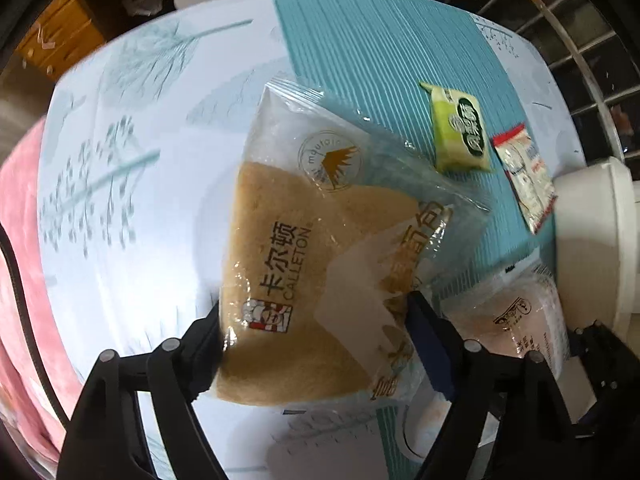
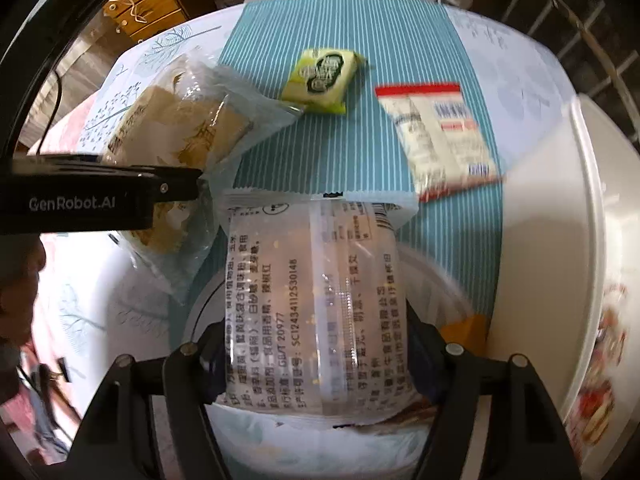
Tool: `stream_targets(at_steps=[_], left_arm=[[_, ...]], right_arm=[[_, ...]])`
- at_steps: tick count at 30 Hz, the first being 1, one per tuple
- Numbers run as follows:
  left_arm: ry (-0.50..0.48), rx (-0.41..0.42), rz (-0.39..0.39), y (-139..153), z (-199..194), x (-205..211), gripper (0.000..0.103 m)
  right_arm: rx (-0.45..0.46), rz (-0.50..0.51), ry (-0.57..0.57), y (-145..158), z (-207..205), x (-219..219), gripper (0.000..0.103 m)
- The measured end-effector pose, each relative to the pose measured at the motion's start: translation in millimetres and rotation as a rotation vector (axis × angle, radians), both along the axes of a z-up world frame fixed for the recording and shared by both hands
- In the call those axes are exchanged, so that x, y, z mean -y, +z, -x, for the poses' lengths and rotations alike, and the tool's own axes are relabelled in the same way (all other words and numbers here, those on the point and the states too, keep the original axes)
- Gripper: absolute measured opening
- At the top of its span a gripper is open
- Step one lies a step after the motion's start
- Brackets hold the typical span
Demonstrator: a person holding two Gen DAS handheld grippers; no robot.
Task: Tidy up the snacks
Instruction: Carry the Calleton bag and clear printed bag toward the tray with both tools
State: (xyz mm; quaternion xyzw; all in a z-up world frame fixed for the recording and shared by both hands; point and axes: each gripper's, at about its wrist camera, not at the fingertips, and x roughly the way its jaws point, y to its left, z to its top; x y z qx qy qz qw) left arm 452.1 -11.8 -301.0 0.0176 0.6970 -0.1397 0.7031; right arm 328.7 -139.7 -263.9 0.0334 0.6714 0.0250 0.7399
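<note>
Both my tools hold a snack over the tabletop.

My left tool (image 1: pixel 316 332) pinches the bread pack (image 1: pixel 304 264); my right tool (image 2: pixel 312 356) pinches a clear printed packet (image 2: pixel 312 300) beside the white tub (image 2: pixel 560 260). The green snack (image 2: pixel 322 76) and red-edged packet (image 2: pixel 440 136) lie on the striped mat (image 2: pixel 360 28).

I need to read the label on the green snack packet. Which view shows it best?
Left wrist view: the green packet is sharper there, its dark oval logo facing up. The right wrist view shows it whole but blurred.
</note>
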Motion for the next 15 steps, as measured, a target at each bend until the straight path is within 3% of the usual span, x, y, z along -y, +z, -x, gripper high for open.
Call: stream_targets(at_steps=[4, 10, 15], left_arm=[[0.013, 0.009, 0.029, 13, 20, -9, 0.059], [0.021, 0.027, 0.03, 23, 44, -23, 0.052], [0.031, 0.021, 0.058, 33, 86, -46, 0.049]], right_arm=[[-0.013, -0.01, 0.009, 11, 18, -6, 0.07], [-0.018, -0.031, -0.011, 28, 49, -9, 0.07], [-0.012, -0.033, -0.04, 44, 78, -10, 0.07]])
